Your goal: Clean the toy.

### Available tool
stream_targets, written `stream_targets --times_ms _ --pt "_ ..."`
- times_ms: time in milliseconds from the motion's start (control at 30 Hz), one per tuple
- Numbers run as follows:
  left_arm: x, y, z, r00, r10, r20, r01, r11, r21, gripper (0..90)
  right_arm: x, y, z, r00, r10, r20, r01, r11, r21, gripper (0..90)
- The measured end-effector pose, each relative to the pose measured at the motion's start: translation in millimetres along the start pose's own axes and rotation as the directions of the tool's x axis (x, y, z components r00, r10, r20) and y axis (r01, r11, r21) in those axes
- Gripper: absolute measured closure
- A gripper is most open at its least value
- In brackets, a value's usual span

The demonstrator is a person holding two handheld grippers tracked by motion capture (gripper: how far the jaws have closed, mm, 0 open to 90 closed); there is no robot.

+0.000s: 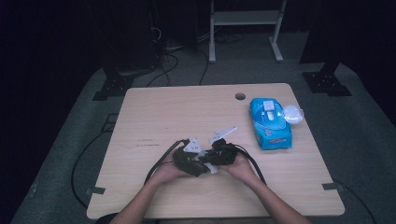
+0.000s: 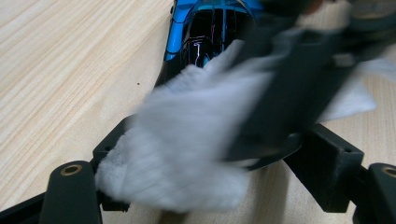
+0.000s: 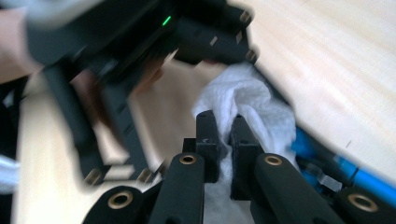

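At the front middle of the table [image 1: 154, 112], two hands bring the grippers together. My right gripper [image 3: 227, 130] is shut on a crumpled white wipe [image 3: 243, 93]. My left gripper [image 2: 219, 154] stands open, its jaws wide apart, and the wipe [image 2: 187, 140] lies between them against the left jaw. The blurred right gripper crosses in front of it. A glossy blue-and-black object [image 2: 196, 32] lies on the wood just beyond the wipe, and its blue edge [image 3: 327, 158] shows beside my right jaws. In the high view the left gripper [image 1: 189, 161] and right gripper [image 1: 219, 154] touch.
A blue pack of wipes [image 1: 270, 123] lies at the right of the table, with a clear plastic piece [image 1: 293, 113] at its far right corner. A cable hole [image 1: 240, 96] sits near the back edge. Cables trail from both grippers over the front edge.
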State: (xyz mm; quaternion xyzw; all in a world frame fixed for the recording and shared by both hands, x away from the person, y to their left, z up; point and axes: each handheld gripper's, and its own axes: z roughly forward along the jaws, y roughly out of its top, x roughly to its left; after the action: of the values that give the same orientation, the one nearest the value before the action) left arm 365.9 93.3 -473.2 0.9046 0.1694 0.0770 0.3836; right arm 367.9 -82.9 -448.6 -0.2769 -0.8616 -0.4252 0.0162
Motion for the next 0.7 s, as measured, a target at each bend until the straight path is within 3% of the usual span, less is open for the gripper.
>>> stream_targets --times_ms 67,133,333,700 --pt "0.4 -0.1 -0.4 1.0 0.002 0.001 -0.002 1.0 0.002 23.9 -1.9 2.1 2.1 0.9999 0.012 0.0 -0.012 1.0 -0.01 84.5" --pt "0.5 -0.9 -1.1 1.0 -0.002 0.003 0.002 1.0 0.0 23.9 -4.8 5.2 4.7 0.9991 -0.006 0.041 0.006 1.0 -0.021 84.5" --pt "0.7 -0.2 -0.3 1.0 0.005 0.001 -0.005 1.0 0.0 23.9 -16.5 5.2 -2.1 0.9958 0.004 0.091 -0.002 1.0 -0.027 84.4" --pt "0.1 0.2 0.4 1.0 0.002 -0.001 -0.002 1.0 -0.001 24.0 -16.8 2.2 -16.3 0.9949 0.01 0.1 -0.005 0.999 -0.05 84.5"
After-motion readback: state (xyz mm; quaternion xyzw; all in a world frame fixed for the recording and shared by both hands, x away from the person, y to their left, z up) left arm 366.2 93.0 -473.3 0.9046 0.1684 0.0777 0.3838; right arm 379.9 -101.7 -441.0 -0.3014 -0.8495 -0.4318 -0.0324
